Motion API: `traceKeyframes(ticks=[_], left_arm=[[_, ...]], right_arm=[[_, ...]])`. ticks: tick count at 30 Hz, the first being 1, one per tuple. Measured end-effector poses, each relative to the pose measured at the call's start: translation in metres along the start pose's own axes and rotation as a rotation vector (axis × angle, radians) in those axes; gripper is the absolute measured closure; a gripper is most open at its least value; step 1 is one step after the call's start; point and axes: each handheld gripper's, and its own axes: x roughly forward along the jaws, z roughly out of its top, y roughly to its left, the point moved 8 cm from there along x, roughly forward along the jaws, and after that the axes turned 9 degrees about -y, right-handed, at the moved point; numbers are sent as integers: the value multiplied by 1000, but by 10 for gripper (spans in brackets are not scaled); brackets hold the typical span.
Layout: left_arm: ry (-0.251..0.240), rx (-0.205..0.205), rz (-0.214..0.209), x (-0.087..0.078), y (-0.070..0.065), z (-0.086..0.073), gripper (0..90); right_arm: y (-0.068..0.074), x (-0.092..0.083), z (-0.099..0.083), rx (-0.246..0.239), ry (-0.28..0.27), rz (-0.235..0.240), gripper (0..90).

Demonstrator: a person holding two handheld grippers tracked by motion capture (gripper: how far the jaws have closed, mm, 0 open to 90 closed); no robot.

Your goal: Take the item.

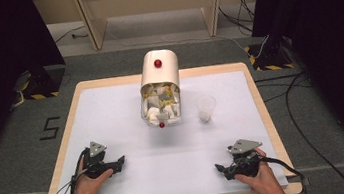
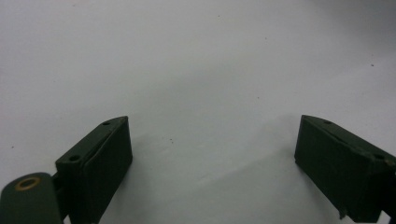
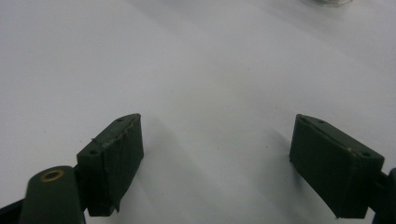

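Both jaws were spread, empty. The clear plastic cup, right of centre, was judged light, thin, crushable; its rim should be pinched gently.

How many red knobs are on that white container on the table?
2. One red knob sits on the raised lid of the white container, at the far side. The other red knob is at the container's near edge, facing the person. Others may be hidden.

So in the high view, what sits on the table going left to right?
Left gripper → cream rounded container with red knobs, full of white packets → clear plastic cup → right gripper.
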Motion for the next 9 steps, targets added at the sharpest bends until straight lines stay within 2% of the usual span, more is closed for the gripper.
traceKeyframes(ticks=[9], left_arm=[[0,-1,1,0,0,0,101]], right_arm=[[0,0,0,0,2,3,174]])
